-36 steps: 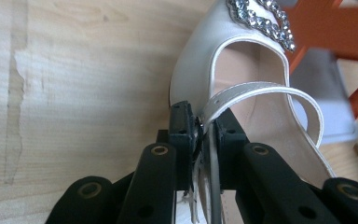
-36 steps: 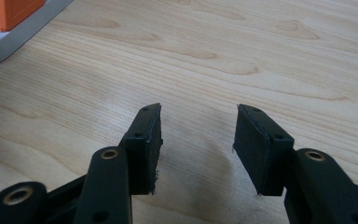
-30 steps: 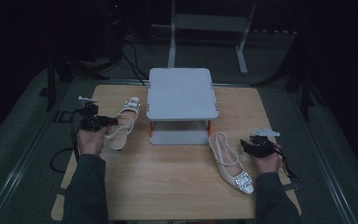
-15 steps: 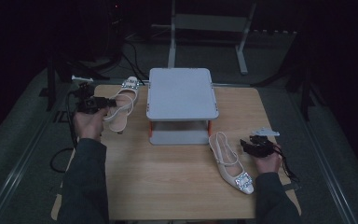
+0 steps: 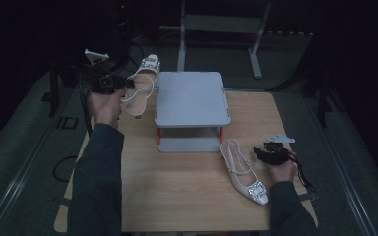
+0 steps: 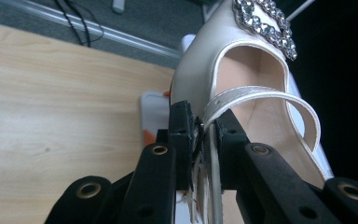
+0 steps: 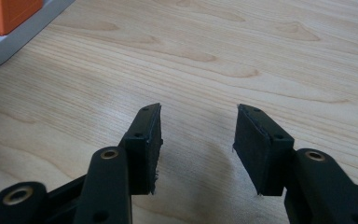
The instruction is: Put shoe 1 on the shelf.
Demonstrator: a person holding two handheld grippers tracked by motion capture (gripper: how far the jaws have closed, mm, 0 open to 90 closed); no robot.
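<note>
A cream slingback shoe [image 5: 140, 83] with a jewelled buckle hangs in the air at the table's far left corner, left of the grey rack. My left gripper [image 5: 120, 87] is shut on its side edge by the strap. In the left gripper view the shoe [image 6: 242, 84] rises from between the jaws, toe and buckle away from me. The matching shoe [image 5: 243, 172] lies flat on the table at the front right, toe toward the person. My right gripper [image 5: 262, 153] rests just right of it, open. Bare wood shows between its pads [image 7: 150, 144].
A grey two-tier rack [image 5: 191, 97] with orange posts stands at the table's [image 5: 177, 196] middle back. Its base corner [image 7: 9, 23] appears in the right gripper view. Cables and metal stand legs [image 5: 216, 34] lie on the dark floor behind.
The left gripper has lifted the shoe off the table and carried it up and toward the far left corner. The right gripper and the other shoe have stayed put.
</note>
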